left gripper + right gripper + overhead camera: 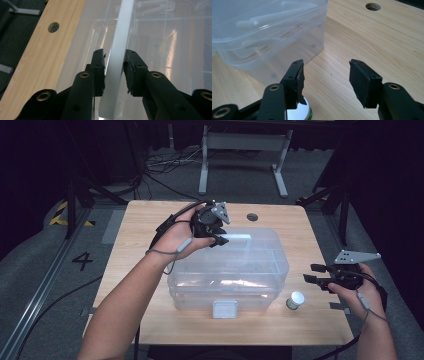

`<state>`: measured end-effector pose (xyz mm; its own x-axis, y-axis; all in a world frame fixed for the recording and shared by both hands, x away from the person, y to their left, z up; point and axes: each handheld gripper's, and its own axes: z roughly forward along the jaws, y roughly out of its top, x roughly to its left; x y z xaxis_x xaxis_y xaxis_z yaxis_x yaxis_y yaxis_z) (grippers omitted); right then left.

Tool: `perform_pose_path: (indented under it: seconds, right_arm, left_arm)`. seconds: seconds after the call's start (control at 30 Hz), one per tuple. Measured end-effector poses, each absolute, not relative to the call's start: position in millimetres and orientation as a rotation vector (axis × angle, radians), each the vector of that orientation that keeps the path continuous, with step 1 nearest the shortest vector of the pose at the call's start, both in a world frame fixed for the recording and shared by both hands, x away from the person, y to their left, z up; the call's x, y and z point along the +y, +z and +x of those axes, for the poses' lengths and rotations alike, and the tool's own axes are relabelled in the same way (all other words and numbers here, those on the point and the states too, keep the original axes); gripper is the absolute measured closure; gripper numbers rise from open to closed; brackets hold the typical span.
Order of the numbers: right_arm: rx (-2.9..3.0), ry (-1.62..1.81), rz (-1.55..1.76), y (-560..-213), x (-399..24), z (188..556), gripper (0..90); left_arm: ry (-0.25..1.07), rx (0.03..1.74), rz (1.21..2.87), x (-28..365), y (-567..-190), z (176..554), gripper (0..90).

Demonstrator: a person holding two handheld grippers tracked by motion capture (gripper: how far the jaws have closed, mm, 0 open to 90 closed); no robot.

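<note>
A clear plastic storage box (250,265) with a lid stands in the middle of the wooden table (145,235). At its far rim, my left gripper (220,239) has its pads against both sides of the white latch (120,37), which runs up between the jaws in the left gripper view; the left gripper (113,67) looks shut on it. A second white latch (224,309) sits on the box's near side. To the right of the box, my right gripper (309,273) is held open with nothing in it, just above a small white-capped jar (296,300). The jar (298,113) shows under the right gripper (325,75).
A round cable hole (252,216) lies in the table behind the box. Bare wood runs along the table's left side and front edge. Beyond the table are a grey floor, cables and a white metal stand (245,150).
</note>
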<state>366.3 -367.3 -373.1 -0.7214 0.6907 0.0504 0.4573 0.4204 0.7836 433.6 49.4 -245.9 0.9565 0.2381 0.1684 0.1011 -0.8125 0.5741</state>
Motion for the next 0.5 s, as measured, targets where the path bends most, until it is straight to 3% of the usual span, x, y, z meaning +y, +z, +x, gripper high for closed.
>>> perform_pose_path:
  seconds: [0.5]
  right_arm:
    - [2.392, 1.215, 0.950, -365.5, -360.2, 360.8, 47.0]
  left_arm:
    - [0.316, 0.295, 2.503, 49.6, -235.2, 453.9, 69.1]
